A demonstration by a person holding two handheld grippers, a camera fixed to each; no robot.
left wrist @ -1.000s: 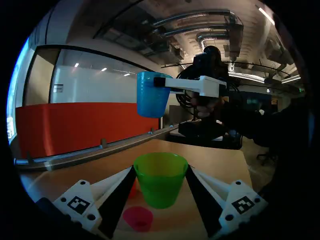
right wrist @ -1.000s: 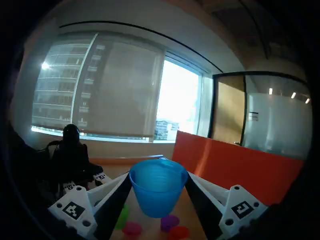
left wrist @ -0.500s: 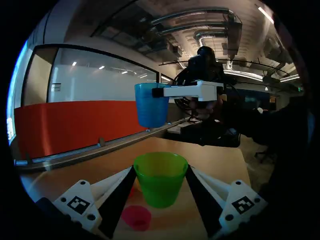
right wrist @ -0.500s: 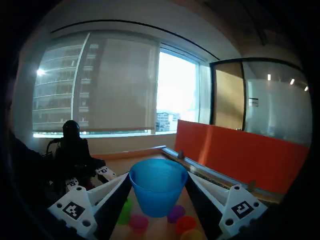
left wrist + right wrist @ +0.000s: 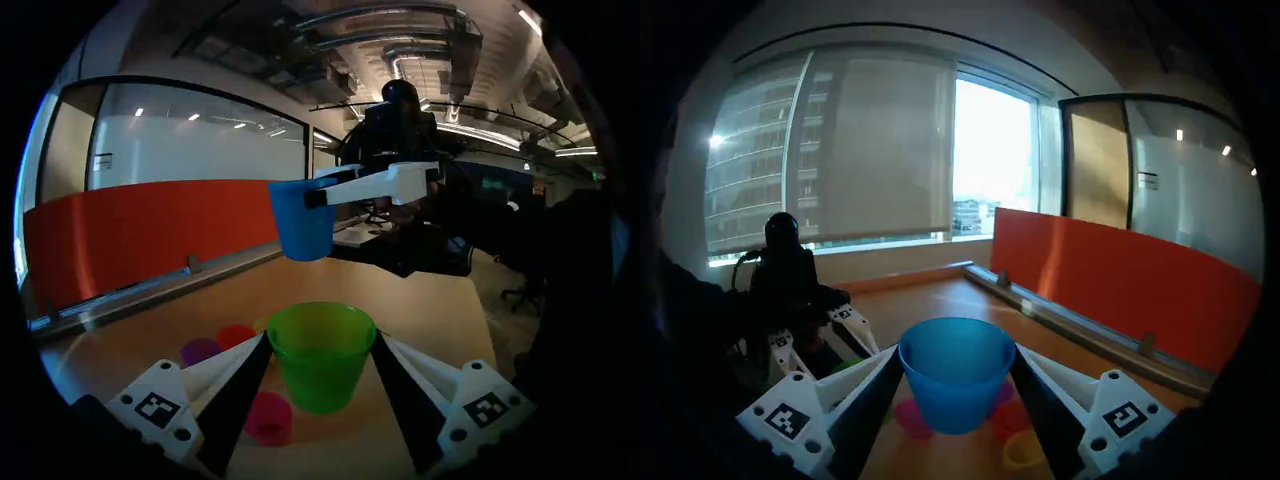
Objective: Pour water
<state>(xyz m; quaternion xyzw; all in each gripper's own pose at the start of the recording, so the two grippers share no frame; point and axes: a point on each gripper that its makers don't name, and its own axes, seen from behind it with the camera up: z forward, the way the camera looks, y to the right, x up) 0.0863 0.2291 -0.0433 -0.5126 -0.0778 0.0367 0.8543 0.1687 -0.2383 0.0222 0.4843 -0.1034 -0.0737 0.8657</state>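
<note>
Left claw first: clenched on the green cup, one finger on each side, cup upright and low over the table. Right claw same deal, gripping the blue cup from both sides, mouth up.

From the left gripper view: blue cup up in the air, beyond the green cup and a touch to the left, well apart, not over the green rim yet. Roughly upright, maybe a hair of lean. Can't tell about water inside, too dark.

Looks like lining up, with the pour itself not yet begun. Everything hinges on that gap. Need to bring blue in toward and above green, lip over the open mouth, then roll the right wrist to tip the cup's long axis down toward green. Probably a job for the right hand, with the left just holding steady as the target.

Down on the table near green: a magenta cup, a purple cup, a red cup. Worth watching for drips landing among those if tipped too early.
</note>
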